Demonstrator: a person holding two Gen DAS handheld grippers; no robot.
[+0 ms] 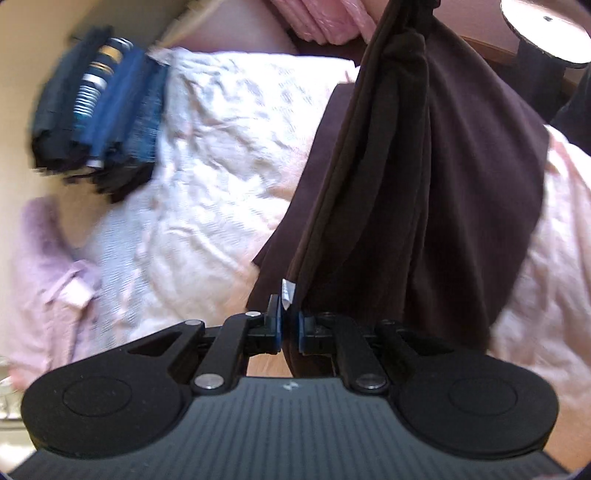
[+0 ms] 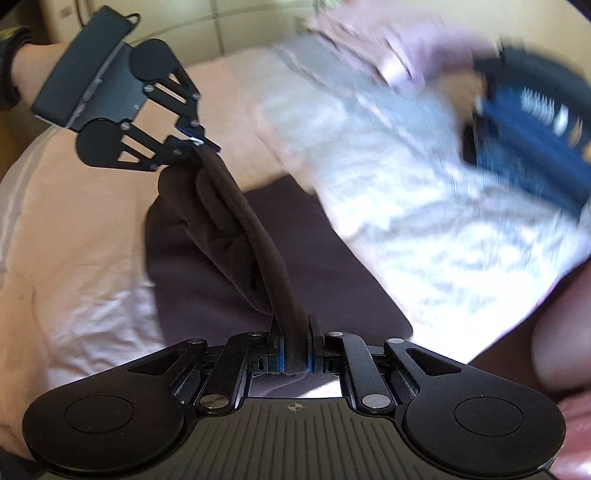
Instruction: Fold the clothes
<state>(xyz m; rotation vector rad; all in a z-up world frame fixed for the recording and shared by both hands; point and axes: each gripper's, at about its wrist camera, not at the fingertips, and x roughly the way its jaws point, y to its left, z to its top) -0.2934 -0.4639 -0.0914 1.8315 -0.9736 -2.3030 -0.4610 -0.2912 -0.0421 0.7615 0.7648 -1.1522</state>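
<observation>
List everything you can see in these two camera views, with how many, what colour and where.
Dark brown garment: one, held up between both tongs, lower part lying on the bed.
Bedspread: one, white with a faint grey pattern, under the garment.
Pink sheet: one, pale pink, beside the bedspread.
Stack of folded clothes: one pile, blue, black and striped, at the bed's far edge.
Lilac garment: one, crumpled near the stack.
Pink cloth: one, at the top edge of the left wrist view.
Left tongs: black with blue pads, shut on the garment's edge.
Right tongs: black with blue pads, shut on the garment's rolled edge.
</observation>
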